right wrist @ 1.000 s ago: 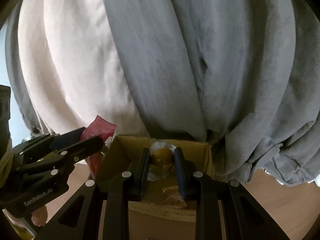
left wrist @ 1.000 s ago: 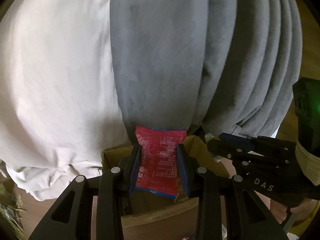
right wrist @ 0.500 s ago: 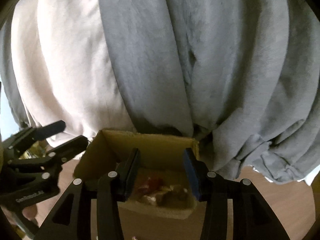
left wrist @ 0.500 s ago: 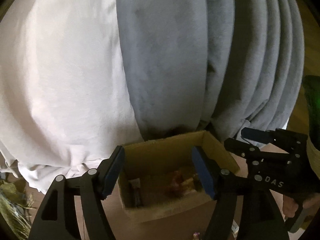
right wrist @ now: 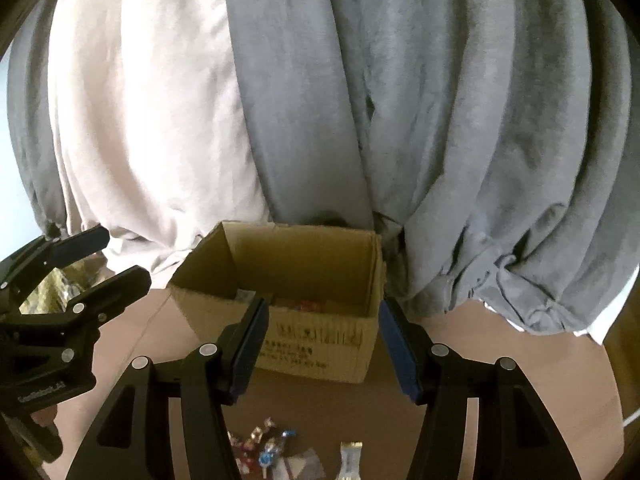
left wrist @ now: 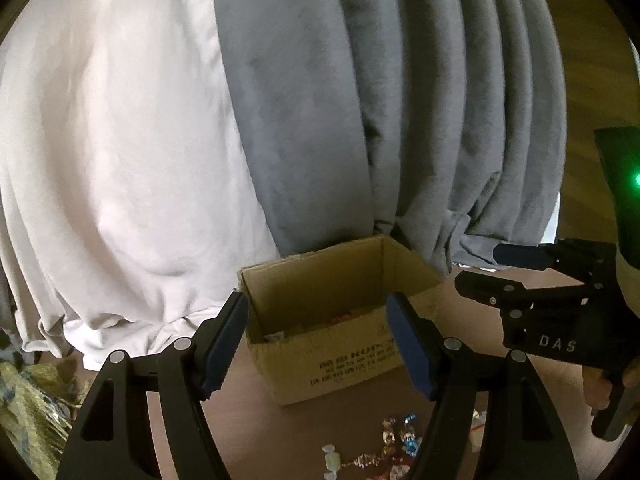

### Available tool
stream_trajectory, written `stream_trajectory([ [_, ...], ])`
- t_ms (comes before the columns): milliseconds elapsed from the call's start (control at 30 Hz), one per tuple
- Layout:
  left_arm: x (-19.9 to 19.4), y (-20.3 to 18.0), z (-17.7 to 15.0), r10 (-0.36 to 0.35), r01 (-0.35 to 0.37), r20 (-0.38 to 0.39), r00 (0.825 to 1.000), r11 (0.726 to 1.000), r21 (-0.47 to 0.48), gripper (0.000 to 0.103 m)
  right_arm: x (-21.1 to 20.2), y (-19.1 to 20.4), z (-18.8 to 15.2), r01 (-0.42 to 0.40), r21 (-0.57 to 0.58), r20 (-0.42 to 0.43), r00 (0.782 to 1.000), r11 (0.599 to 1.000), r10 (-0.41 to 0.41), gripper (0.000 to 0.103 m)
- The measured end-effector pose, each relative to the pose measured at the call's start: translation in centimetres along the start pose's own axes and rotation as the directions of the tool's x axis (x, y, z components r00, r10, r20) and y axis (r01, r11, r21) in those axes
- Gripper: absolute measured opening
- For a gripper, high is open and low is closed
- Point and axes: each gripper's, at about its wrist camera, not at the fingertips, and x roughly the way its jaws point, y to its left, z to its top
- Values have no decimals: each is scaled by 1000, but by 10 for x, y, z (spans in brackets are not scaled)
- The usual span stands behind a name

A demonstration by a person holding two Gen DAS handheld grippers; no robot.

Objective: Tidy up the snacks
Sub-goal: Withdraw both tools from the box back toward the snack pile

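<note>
Left wrist view showed the left gripper [left wrist: 318,344] released, its jaws having just been opening with nothing between them. Beyond its fingertips stood the cardboard box [left wrist: 340,344], snacks lying dimly inside. Off to its right, the right gripper [right wrist: 320,344] was likewise released and empty, jaws also just opened, facing the same box. Below both grippers, wrapped candies [right wrist: 264,446] lay scattered on the tabletop [right wrist: 460,336], with a pale packet [right wrist: 350,460] beside them. Grey and white curtains [left wrist: 280,120] hung just behind the box. Reaching for the small, crowded candies, wide jaws could probably push them aside or pinch several together.
</note>
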Motion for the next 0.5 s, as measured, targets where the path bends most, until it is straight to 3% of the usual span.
stream_trajectory([
  [233, -15, -18, -31, -36, 38, -32, 999, 997, 65, 71, -20, -1, -31, 22, 28, -13, 1000, 999, -22, 58],
  [500, -21, -35, -70, -34, 40, -47, 998, 989, 140, 71, -18, -3, -76, 40, 41, -120, 992, 998, -35, 58],
])
